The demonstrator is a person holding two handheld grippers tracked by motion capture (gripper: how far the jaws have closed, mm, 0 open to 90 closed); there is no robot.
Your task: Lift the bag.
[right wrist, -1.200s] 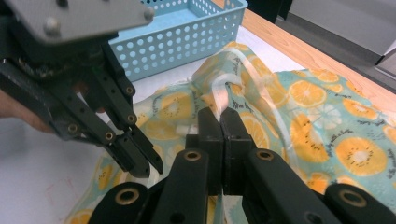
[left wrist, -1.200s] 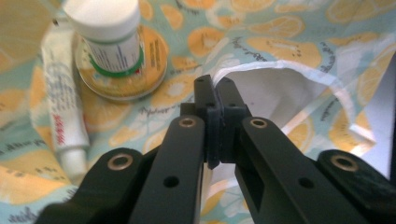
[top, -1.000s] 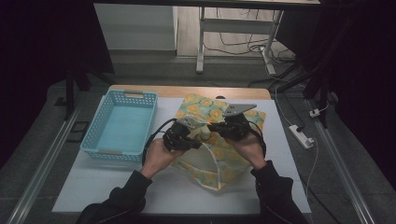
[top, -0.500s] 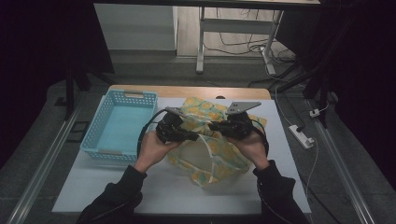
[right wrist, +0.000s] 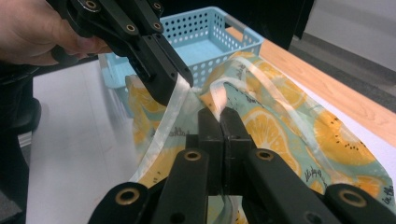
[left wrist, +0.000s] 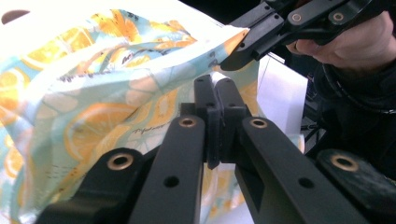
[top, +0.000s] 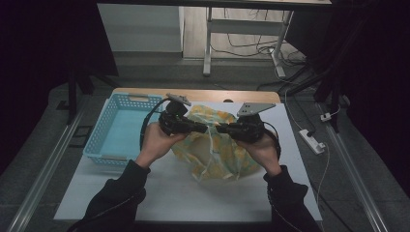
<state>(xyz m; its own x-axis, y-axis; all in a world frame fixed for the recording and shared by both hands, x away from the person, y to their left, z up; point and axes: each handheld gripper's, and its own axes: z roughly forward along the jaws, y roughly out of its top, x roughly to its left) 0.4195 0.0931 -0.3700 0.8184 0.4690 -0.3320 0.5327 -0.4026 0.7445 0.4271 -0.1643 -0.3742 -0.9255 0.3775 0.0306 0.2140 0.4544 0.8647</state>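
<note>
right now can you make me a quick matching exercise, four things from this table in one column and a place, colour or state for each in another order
Things:
1. basket
2. orange-print bag
3. left gripper
4. power strip

Descriptions:
A. white, on the floor to the right of the table
B. light blue, at the table's left side
C. jaws shut on the bag's top edge
D. lifted between the two grippers, its lower part resting on the white table top

Pairs: 1-B, 2-D, 3-C, 4-A
</note>
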